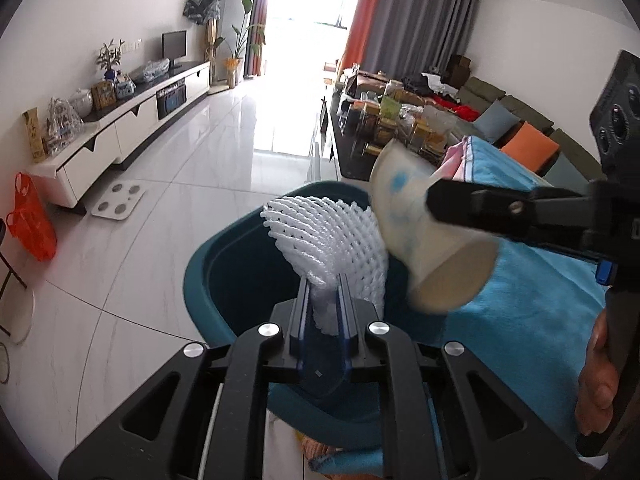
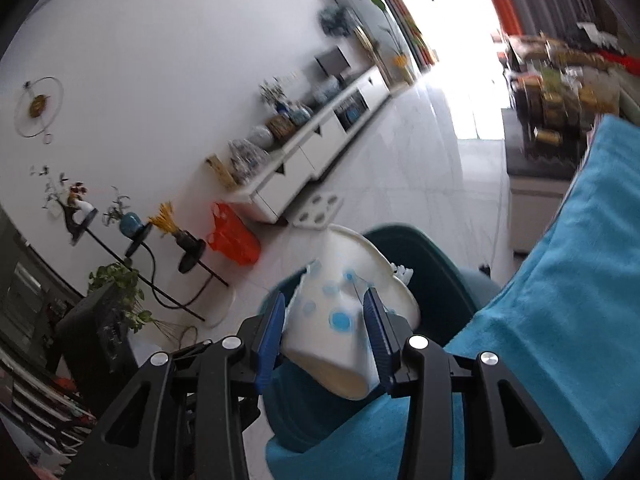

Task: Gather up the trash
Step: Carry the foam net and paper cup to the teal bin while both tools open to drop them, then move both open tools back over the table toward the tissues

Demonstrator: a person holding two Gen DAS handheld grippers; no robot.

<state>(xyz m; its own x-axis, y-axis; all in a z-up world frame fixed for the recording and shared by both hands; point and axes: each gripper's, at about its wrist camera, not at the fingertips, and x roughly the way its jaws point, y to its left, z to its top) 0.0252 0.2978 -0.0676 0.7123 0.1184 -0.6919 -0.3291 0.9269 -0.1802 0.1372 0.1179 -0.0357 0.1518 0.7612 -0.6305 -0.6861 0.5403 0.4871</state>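
Observation:
A white foam net sleeve (image 1: 328,240) is pinched between the fingers of my left gripper (image 1: 325,292) and fans out above the open teal trash bin (image 1: 200,268). From the right, my right gripper (image 1: 440,204) reaches in, shut on a crumpled white paper cup with blue dots (image 1: 416,220). The cup lies tilted beside the net, over the bin's right side. In the right wrist view the blue pads of the right gripper (image 2: 326,308) squeeze the cup (image 2: 328,332) from both sides above the bin (image 2: 432,264). A bit of the net (image 2: 400,271) peeks out behind the cup.
A blue towel (image 1: 540,280) covers the surface right beside the bin. A hand (image 1: 600,380) grips the right tool. A white scale (image 1: 118,202) and an orange bag (image 1: 30,224) sit on the tiled floor by the low cabinet (image 1: 132,124). A crowded table (image 1: 392,120) stands behind.

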